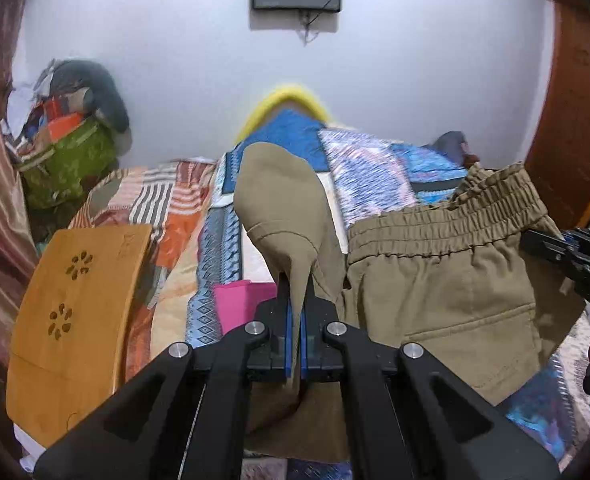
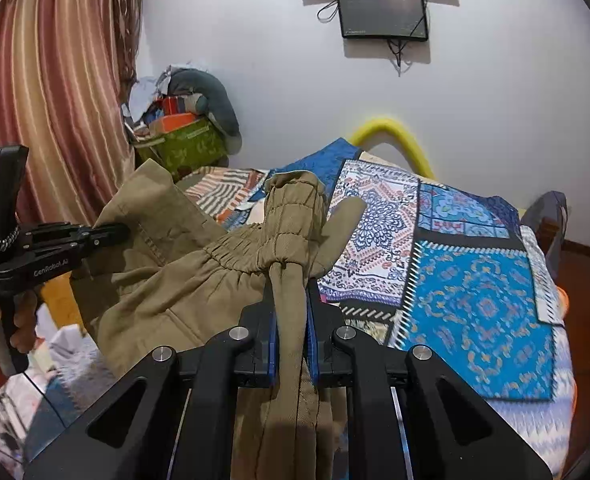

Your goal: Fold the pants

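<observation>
The khaki pants (image 1: 435, 280) hang above a bed between my two grippers, pocket side facing the left wrist view. My left gripper (image 1: 296, 284) is shut on a hemmed leg end (image 1: 279, 200) that stands up past its fingers. My right gripper (image 2: 291, 286) is shut on a bunched part of the elastic waistband (image 2: 291, 216). The right gripper (image 1: 535, 240) shows at the right edge of the left wrist view, at the waistband's end. In the right wrist view the left gripper (image 2: 119, 230) bites the pants (image 2: 183, 280) from the left, with a hand on its handle.
A patchwork quilt (image 2: 475, 300) covers the bed under the pants. A wooden lap tray (image 1: 75, 312) lies at the left, with a pink item (image 1: 239, 304) beside it. A green bag (image 1: 67, 164) piled with things stands by the striped curtain (image 2: 55, 80). A screen (image 2: 383, 10) hangs on the wall.
</observation>
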